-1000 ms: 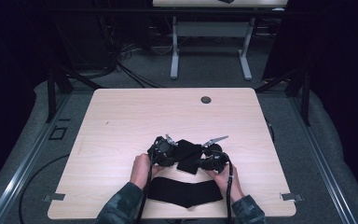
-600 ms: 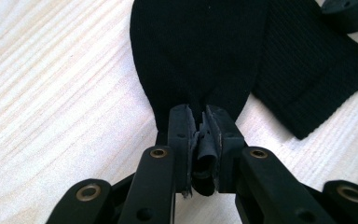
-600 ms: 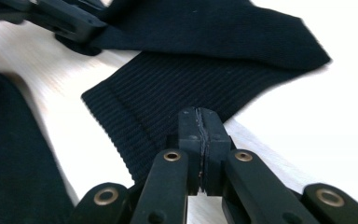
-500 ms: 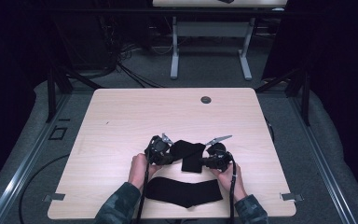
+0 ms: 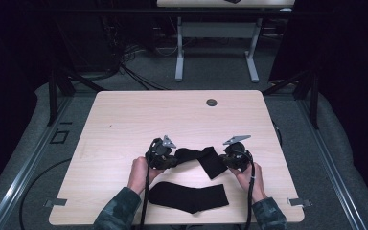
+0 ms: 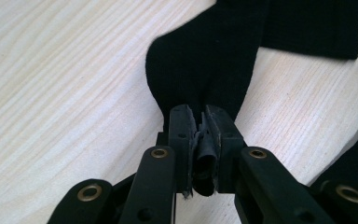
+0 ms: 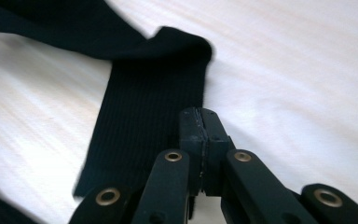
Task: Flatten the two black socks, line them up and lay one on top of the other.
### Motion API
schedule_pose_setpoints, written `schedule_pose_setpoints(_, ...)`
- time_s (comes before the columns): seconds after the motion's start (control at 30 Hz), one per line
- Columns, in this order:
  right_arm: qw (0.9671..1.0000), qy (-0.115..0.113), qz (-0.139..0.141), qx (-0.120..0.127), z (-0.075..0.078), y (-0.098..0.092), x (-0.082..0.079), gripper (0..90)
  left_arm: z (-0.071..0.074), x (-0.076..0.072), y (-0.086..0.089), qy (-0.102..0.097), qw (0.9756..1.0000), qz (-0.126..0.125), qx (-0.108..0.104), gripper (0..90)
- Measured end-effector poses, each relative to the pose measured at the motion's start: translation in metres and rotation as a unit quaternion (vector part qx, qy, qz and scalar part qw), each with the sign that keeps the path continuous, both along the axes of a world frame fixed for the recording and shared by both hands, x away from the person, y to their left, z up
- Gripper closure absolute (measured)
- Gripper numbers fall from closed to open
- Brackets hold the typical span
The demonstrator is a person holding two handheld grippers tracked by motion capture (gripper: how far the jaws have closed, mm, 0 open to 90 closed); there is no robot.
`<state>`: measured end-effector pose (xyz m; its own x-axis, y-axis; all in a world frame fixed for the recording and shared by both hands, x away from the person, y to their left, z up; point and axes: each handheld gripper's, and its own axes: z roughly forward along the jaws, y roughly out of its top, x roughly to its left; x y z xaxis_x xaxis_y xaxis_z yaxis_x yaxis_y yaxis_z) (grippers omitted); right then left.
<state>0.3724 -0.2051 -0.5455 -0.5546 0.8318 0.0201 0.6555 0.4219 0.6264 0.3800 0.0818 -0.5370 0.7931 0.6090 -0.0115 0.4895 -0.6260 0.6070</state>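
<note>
A black sock (image 5: 202,160) hangs stretched between my two grippers over the front middle of the table. My left gripper (image 5: 175,158) is shut on one end; in the left gripper view a fold of sock (image 6: 205,60) is bunched between its jaws (image 6: 200,126). My right gripper (image 5: 224,160) is shut on the other end; in the right gripper view its jaws (image 7: 199,126) meet on the edge of the ribbed sock (image 7: 149,102). A second black sock (image 5: 189,195) lies flat near the table's front edge, between the person's forearms.
The light wooden table (image 5: 124,120) has a small dark grommet (image 5: 212,102) near its far edge. Behind it stand the legs of another table (image 5: 178,52), with cables on the floor. Metal rails run along both sides.
The right gripper has moved to the right, away from the left one. The sock between them has been drawn out from a bunched lump. The left hand has stayed nearly still.
</note>
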Motion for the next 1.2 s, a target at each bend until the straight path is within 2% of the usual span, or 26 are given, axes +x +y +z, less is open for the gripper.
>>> schedule_pose_setpoints(0.1, 0.9984, -0.04, -0.002, -0.041, 0.009, -0.002, -0.005, 90.0, 0.001, -0.001, 0.003, -0.008, 1.0, -0.003, -0.003, 81.2)
schedule_pose_setpoints(0.23, 0.9907, -0.114, 0.004, -0.074, 0.019, -0.006, -0.015, 90.0, -0.002, 0.001, 0.007, -0.007, 0.9999, -0.016, 0.001, 80.7)
schedule_pose_setpoints(0.3, 0.9863, -0.14, 0.026, -0.084, 0.022, -0.007, -0.021, 90.0, -0.006, 0.002, 0.008, -0.004, 0.9998, -0.015, 0.013, 79.8)
schedule_pose_setpoints(0.37, 0.984, -0.144, 0.055, -0.089, 0.02, -0.006, -0.027, 89.8, -0.01, 0.005, 0.01, 0.009, 0.9995, -0.024, 0.02, 78.5)
schedule_pose_setpoints(0.43, 0.984, -0.126, 0.085, -0.093, 0.015, -0.004, -0.032, 89.3, -0.015, 0.006, 0.011, 0.013, 0.999, -0.021, 0.036, 75.5)
schedule_pose_setpoints(0.47, 0.9845, -0.115, 0.095, -0.092, 0.012, -0.003, -0.034, 89.1, -0.017, 0.007, 0.012, 0.022, 0.9987, -0.025, 0.039, 73.7)
schedule_pose_setpoints(0.5, 0.9851, -0.101, 0.106, -0.09, 0.009, -0.002, -0.035, 88.4, -0.018, 0.008, 0.013, 0.027, 0.9986, -0.021, 0.041, 69.6)
schedule_pose_setpoints(0.57, 0.9876, -0.071, 0.113, -0.083, 0.003, -0.003, -0.035, 78.8, -0.019, 0.009, 0.015, 0.037, 0.9985, -0.015, 0.038, 56.6)
schedule_pose_setpoints(0.6, 0.9897, -0.054, 0.111, -0.072, 0.001, -0.006, -0.033, 76.2, -0.018, 0.01, 0.016, 0.038, 0.9985, -0.013, 0.038, 51.7)
schedule_pose_setpoints(0.67, 0.9944, -0.022, 0.097, -0.035, -0.002, -0.013, -0.028, 64.5, -0.017, 0.01, 0.018, 0.045, 0.9984, -0.005, 0.033, 41.9)
schedule_pose_setpoints(0.73, 0.997, 0.008, 0.076, 0.016, -0.004, -0.022, -0.023, 60.6, -0.013, 0.009, 0.021, 0.045, 0.9988, 0.005, 0.021, 38.1)
schedule_pose_setpoints(0.8, 0.9968, 0.031, 0.056, 0.048, -0.005, -0.028, -0.02, 54.4, -0.011, 0.009, 0.022, 0.047, 0.9987, 0.011, 0.015, 37.7)
schedule_pose_setpoints(0.87, 0.9959, 0.055, 0.047, 0.055, -0.007, -0.03, -0.018, 53.1, -0.011, 0.008, 0.02, 0.054, 0.9981, 0.021, 0.02, 38.5)
schedule_pose_setpoints(0.9, 0.996, 0.061, 0.036, 0.054, -0.008, -0.03, -0.017, 52.8, -0.012, 0.008, 0.018, 0.059, 0.9978, 0.021, 0.023, 38.9)
schedule_pose_setpoints(0.97, 0.9946, 0.08, 0.033, 0.057, -0.01, -0.03, -0.015, 53.5, -0.014, 0.008, 0.014, 0.066, 0.9974, 0.019, 0.025, 42.6)
schedule_pose_setpoints(1.0, 0.9949, 0.081, 0.025, 0.055, -0.011, -0.029, -0.015, 54.4, -0.014, 0.008, 0.013, 0.069, 0.9971, 0.019, 0.025, 44.3)
schedule_pose_setpoints(1.07, 0.9947, 0.088, 0.019, 0.05, -0.013, -0.028, -0.013, 58.3, -0.016, 0.009, 0.01, 0.072, 0.9969, 0.018, 0.027, 50.6)
schedule_pose_setpoints(1.1, 0.9945, 0.091, 0.025, 0.045, -0.014, -0.027, -0.013, 60.7, -0.017, 0.009, 0.009, 0.073, 0.9969, 0.018, 0.025, 52.3)
schedule_pose_setpoints(1.13, 0.9938, 0.101, 0.021, 0.042, -0.015, -0.026, -0.013, 63.3, -0.017, 0.009, 0.008, 0.075, 0.9966, 0.017, 0.029, 55.8)
schedule_pose_setpoints(1.2, 0.9938, 0.101, 0.019, 0.041, -0.015, -0.025, -0.012, 68.2, -0.018, 0.009, 0.007, 0.073, 0.9968, 0.016, 0.031, 59.9)
